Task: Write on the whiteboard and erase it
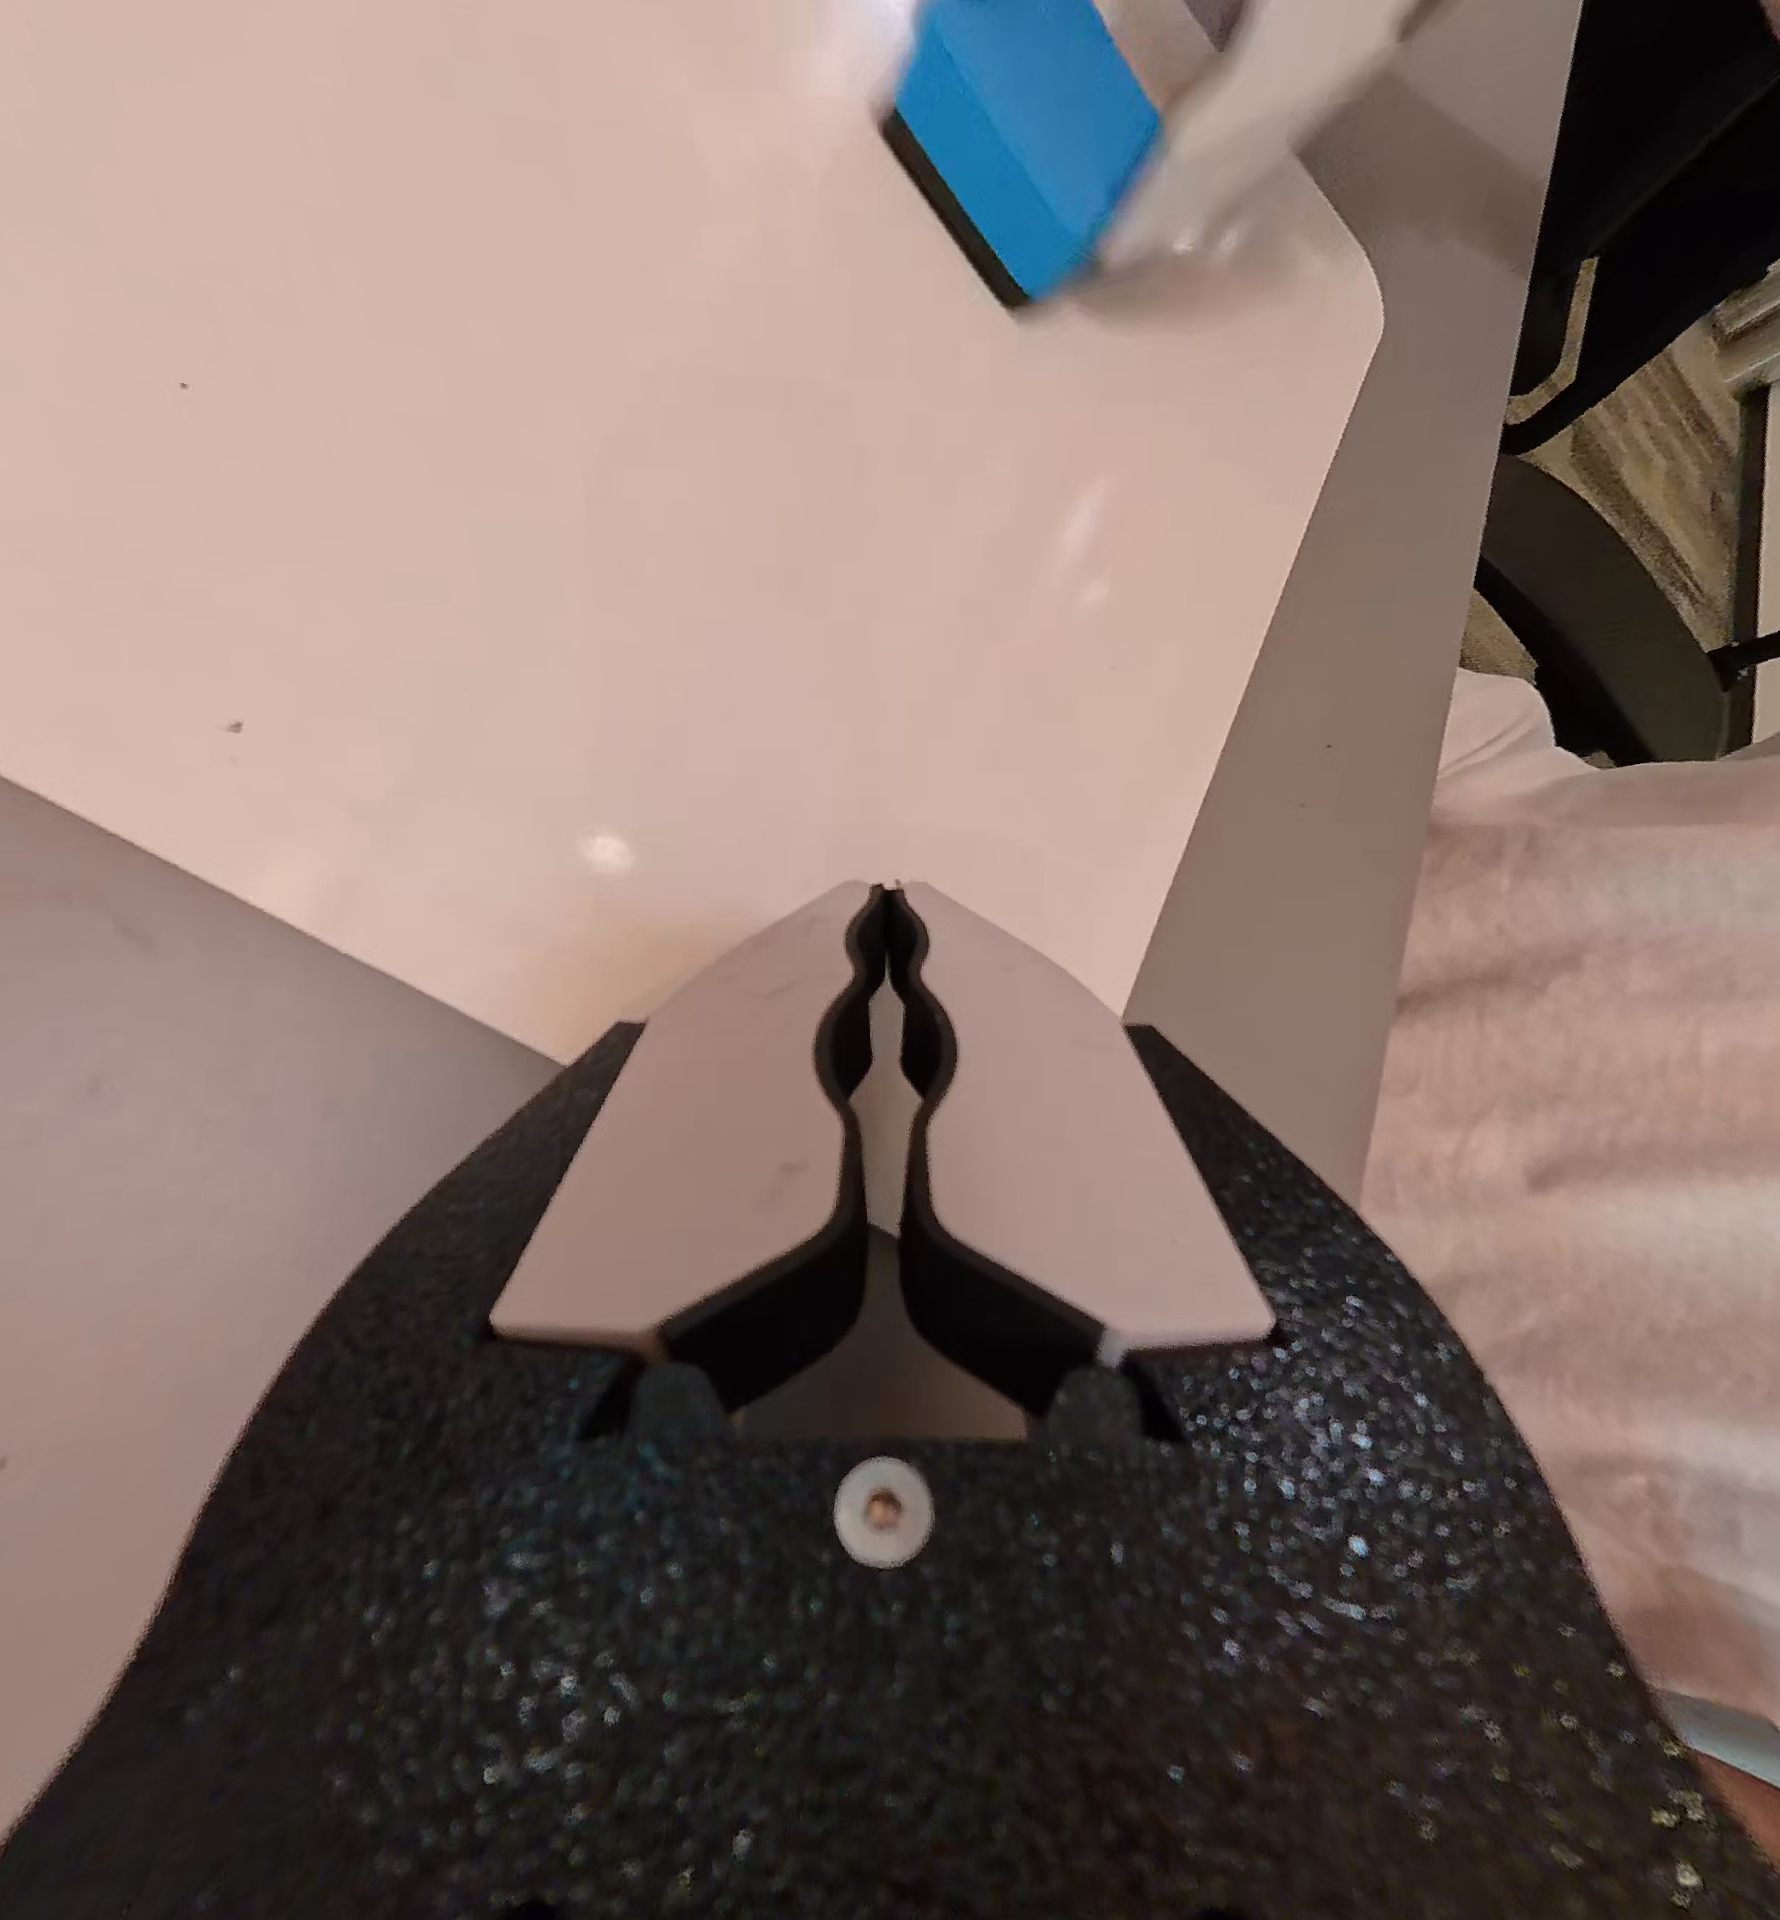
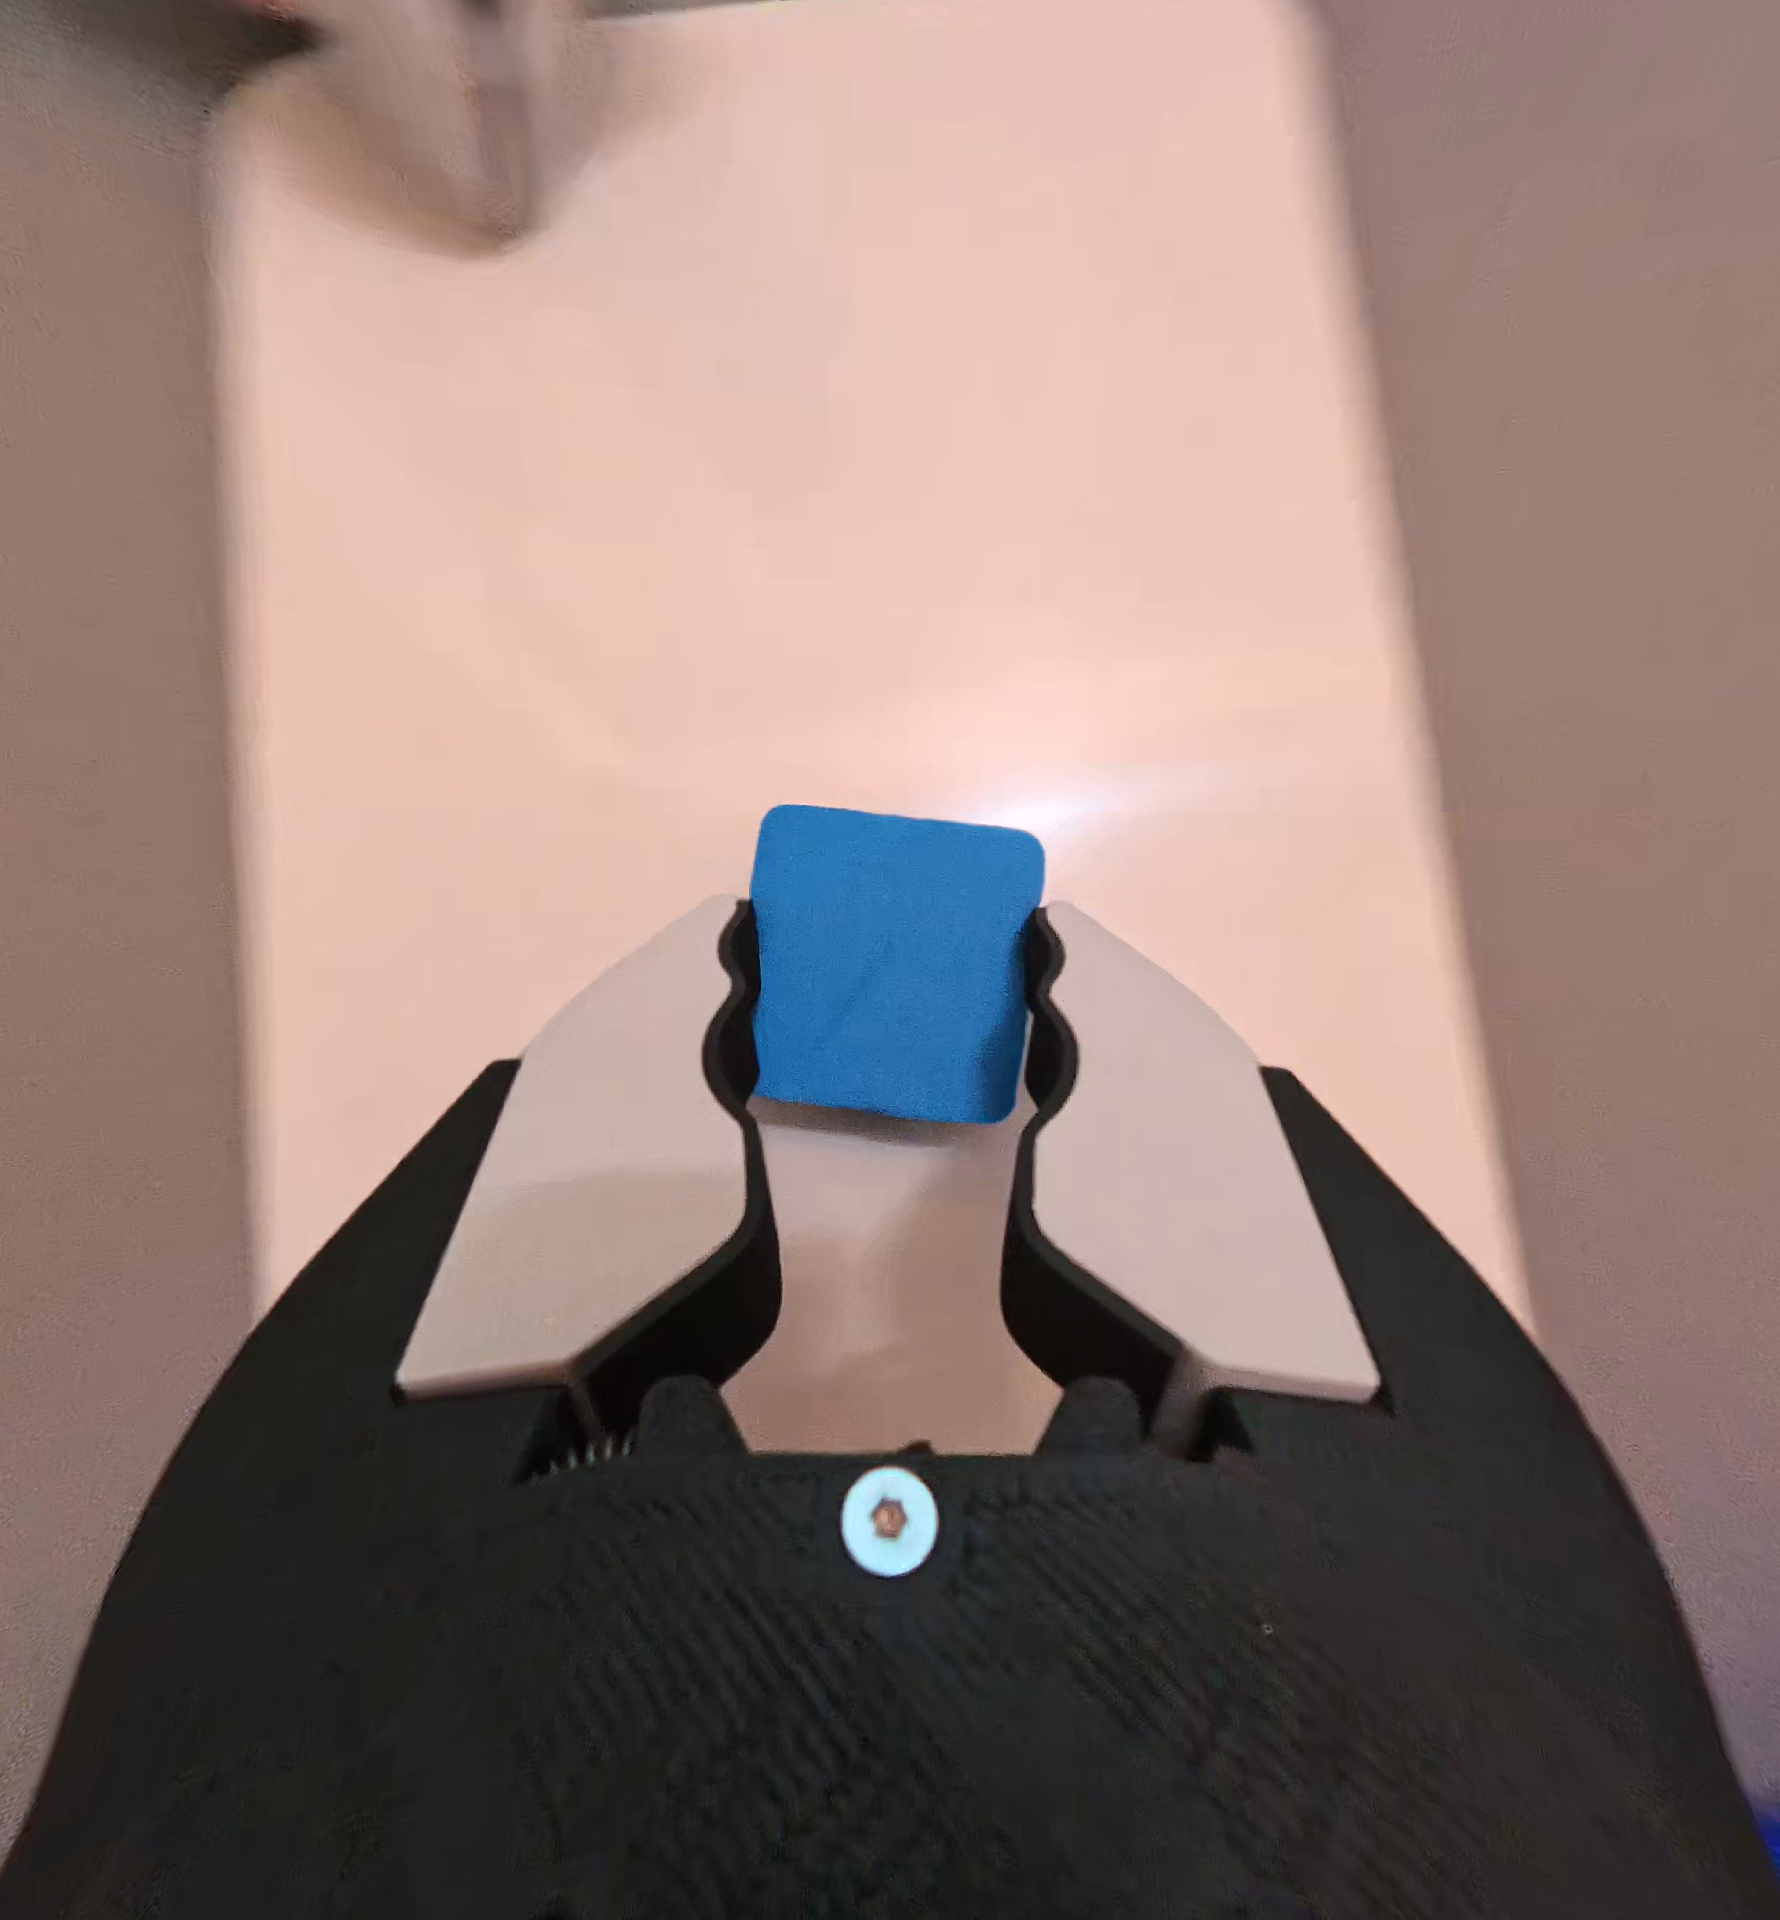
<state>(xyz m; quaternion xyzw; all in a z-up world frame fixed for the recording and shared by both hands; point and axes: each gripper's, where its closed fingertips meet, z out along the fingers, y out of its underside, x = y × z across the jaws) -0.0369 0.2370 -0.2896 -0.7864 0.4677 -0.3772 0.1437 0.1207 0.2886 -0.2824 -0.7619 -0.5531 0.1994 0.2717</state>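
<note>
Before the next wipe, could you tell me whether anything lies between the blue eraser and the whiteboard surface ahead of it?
Nothing visible does. The blue eraser sits in the right hand-held gripper, and the whiteboard ahead appears bare.

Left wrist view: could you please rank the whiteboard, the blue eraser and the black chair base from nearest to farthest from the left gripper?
From the left gripper:
1. Whiteboard, directly under and ahead of the shut fingertips.
2. Blue eraser, far ahead near the board's far right corner, held by the right gripper.
3. Black chair base, off to the right, down on the floor beyond the table edge.
</note>
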